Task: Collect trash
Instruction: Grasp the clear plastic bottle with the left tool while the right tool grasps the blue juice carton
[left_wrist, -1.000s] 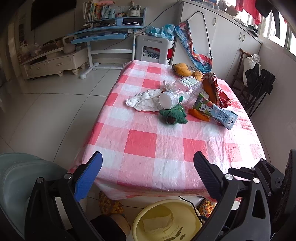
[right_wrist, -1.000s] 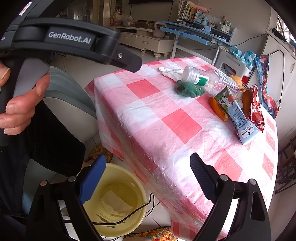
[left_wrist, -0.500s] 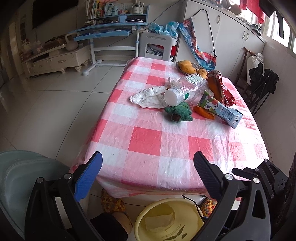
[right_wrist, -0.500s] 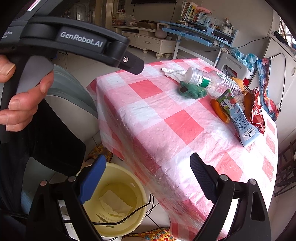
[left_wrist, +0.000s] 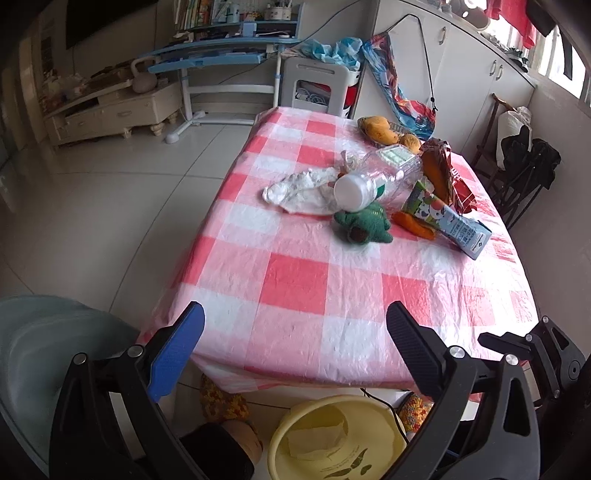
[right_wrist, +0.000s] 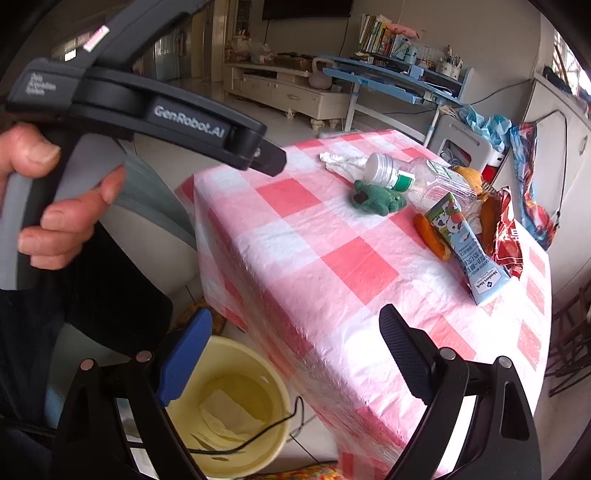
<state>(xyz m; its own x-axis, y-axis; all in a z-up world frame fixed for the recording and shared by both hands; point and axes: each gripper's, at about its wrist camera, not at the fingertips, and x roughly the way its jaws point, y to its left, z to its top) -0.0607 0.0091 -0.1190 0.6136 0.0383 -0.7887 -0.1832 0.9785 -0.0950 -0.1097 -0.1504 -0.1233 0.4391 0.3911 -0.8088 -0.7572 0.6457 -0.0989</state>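
Left gripper (left_wrist: 293, 332) and right gripper (right_wrist: 295, 343) hover released, seemingly above the bucket (right_wrist: 275, 391).

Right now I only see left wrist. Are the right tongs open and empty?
Observer: Yes. The right tongs are open with nothing between them, over the near edge of the table.
Operator: Is the bin clear below them?
Observer: No. A black cable drapes over the rim of the yellow bin.
Operator: Who has the left tongs?
Observer: A hand is wrapped around the grip.
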